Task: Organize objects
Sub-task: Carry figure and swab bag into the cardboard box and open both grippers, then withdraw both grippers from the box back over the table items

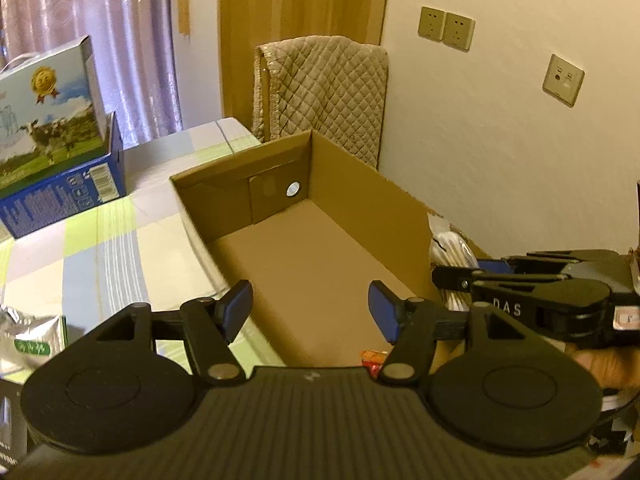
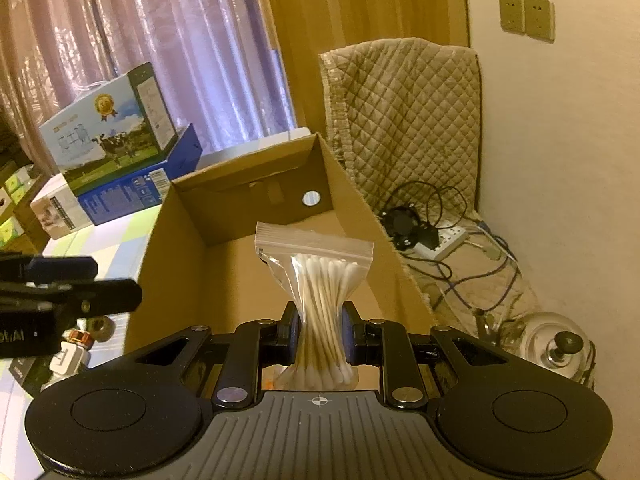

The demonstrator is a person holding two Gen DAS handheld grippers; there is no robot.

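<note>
R gripper (image 2: 319,334) pinching swab bag (image 2: 320,280) mid-pack over cardboard box (image 2: 256,280) | L gripper (image 1: 311,312) spread – empty; red item (image 1: 374,358) at box near edge half-hidden.

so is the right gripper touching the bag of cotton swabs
Touching. The right wrist view shows the right gripper shut on the bag of cotton swabs, both pads pinching its middle.

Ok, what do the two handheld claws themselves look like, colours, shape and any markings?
Both are matte black. The left claw has two jointed linkage arms with silver pivot pins, ending in blue pads, behind them a ribbed grey body flanked by two round black discs. The right claw is built the same, with a small crosshair mark on its ribbed body. White letters "DAS" show on its side in the left wrist view.
</note>
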